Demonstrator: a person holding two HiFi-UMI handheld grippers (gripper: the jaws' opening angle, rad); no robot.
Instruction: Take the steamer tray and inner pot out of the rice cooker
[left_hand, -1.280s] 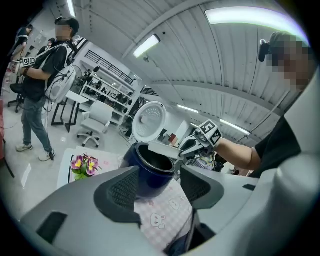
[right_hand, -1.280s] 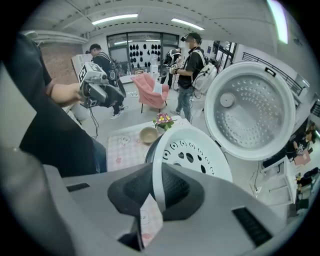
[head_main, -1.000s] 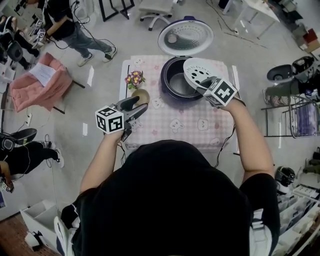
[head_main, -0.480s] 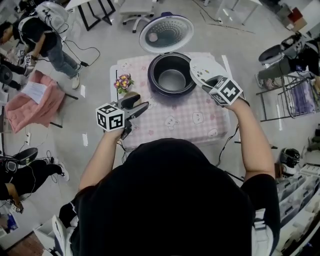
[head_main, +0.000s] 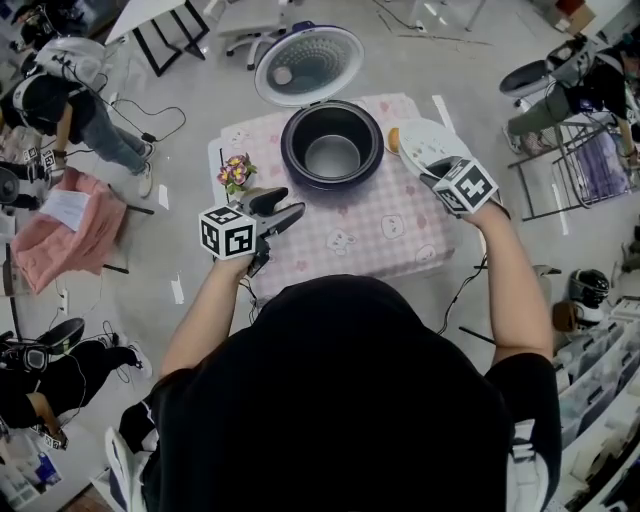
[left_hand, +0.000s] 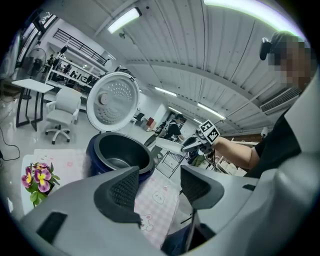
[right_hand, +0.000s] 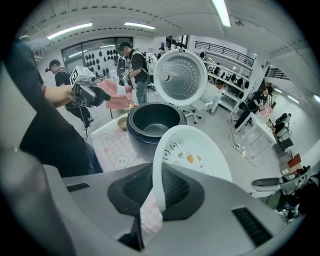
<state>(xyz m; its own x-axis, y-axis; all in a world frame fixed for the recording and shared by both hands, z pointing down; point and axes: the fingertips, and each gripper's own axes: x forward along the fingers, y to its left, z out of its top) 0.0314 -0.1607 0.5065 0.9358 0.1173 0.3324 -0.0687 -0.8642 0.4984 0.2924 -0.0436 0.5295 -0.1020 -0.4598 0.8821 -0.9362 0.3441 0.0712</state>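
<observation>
1. The right gripper (head_main: 432, 172) is clamped on the rim of the white, perforated plastic steamer tray (head_main: 422, 143). In the right gripper view the two dark ribbed pads (right_hand: 175, 187) press the thin rim from both sides, and the tray (right_hand: 196, 152) stands tilted beyond them.
2. The tray is out of the dark blue round rice cooker (head_main: 293, 165). It is held in the air just to the cooker's right, over the back right part of the table with a pink checked cloth (head_main: 370, 228).
3. The dark metal inner pot (head_main: 332, 155) sits inside the cooker with nothing in it. The round white lid (head_main: 310, 65) stands open behind it.
4. The left gripper (head_main: 285, 207) hovers over the table's front left part, near the cooker but apart from it. Its jaws stand apart with nothing between them; the left gripper view shows the cooker (left_hand: 95, 156) and cloth through the gap.
5. A small pot of purple and yellow flowers (head_main: 236, 172) stands on the table's left side, just behind the left gripper.
</observation>
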